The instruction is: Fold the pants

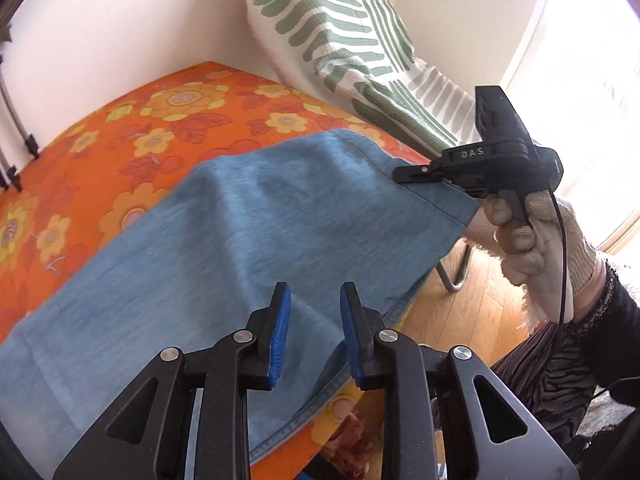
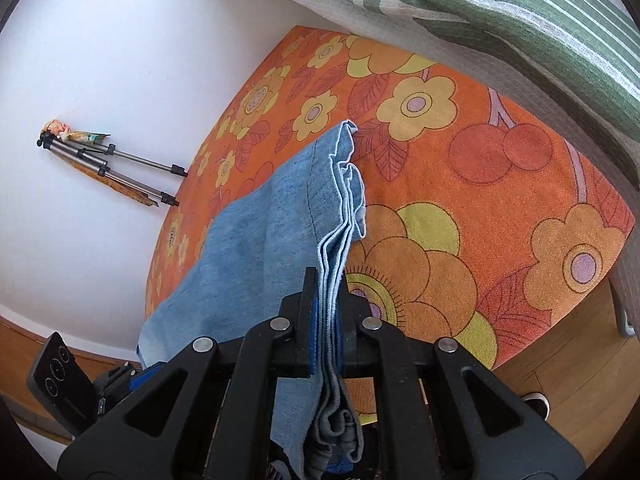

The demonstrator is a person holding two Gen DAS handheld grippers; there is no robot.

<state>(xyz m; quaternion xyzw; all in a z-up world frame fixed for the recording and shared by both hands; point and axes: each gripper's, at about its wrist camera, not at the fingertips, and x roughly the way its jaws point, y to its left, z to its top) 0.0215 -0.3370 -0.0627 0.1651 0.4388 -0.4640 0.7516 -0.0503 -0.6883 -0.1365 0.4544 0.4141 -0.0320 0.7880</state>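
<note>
White walls (image 2: pixel 100 60) met in corner behind table. Orange flowered cloth (image 2: pixel 460 152) covered table; metal leg (image 1: pixel 454 280) showed beneath its edge. White fabric with green stripes (image 1: pixel 328 28) hung at far side, over cloth. Wooden floor (image 1: pixel 488 296) lay below. Bright daylight came through window (image 1: pixel 580 80) at right, washed out. Folded tripod (image 2: pixel 116 168) leaned against wall.

Orange floral cover (image 2: pixel 460 184), green-striped cloth (image 1: pixel 336 28), tripod (image 2: pixel 116 168)
</note>
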